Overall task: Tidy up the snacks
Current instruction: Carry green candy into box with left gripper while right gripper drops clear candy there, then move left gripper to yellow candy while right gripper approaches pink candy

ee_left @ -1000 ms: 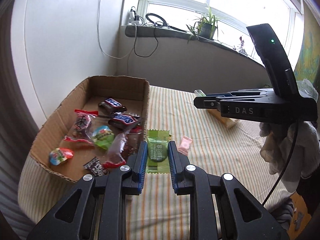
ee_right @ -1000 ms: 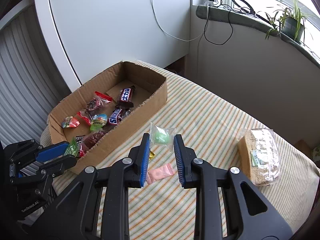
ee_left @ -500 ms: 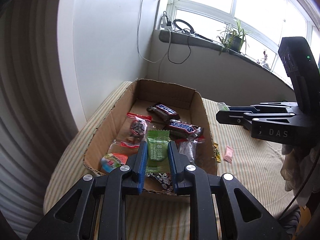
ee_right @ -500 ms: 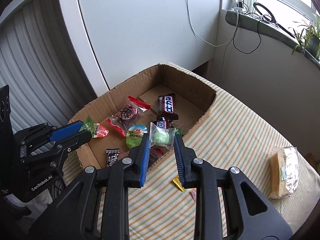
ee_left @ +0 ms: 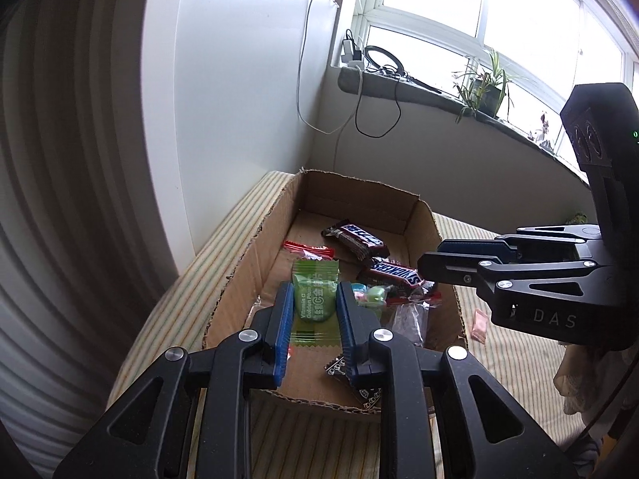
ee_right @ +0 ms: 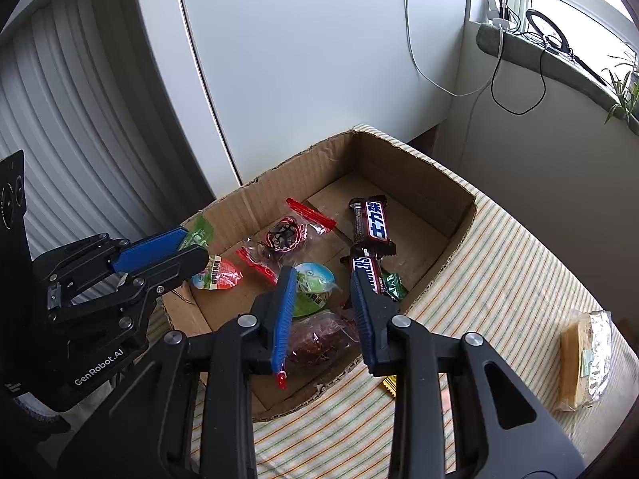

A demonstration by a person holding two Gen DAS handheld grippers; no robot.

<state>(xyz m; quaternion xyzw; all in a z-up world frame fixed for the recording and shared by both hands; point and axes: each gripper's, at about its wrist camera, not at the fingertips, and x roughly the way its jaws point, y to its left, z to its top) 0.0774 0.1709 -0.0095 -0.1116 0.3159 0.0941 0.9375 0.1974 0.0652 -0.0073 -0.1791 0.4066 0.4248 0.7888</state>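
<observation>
A cardboard box (ee_left: 359, 181) (ee_right: 279, 175) on the striped cloth holds several snacks, among them two Snickers bars (ee_right: 371, 221) (ee_left: 395, 273) and a green-lidded jelly cup (ee_right: 315, 279). My left gripper (ee_left: 314, 287) (ee_right: 195, 247) hangs over the box's near end, shut on a green plum-candy packet (ee_left: 313, 303). My right gripper (ee_right: 322, 273) (ee_left: 429, 259) is over the box's right side. Its jaws are opening and nothing is pressed between the pads. A clear packet with a pale green sweet (ee_left: 373, 295) lies in the box below it.
On the cloth outside the box lie a pink sweet (ee_left: 479, 325), a yellow wrapper (ee_right: 389, 383) and a wrapped cake slice (ee_right: 587, 359). A white panel stands behind the box. Further back, the windowsill carries cables and a plant (ee_left: 483, 84).
Both grippers moved left from the cloth to above the box. The left one kept its green packet. The right one's jaws parted and the clear green sweet left them.
</observation>
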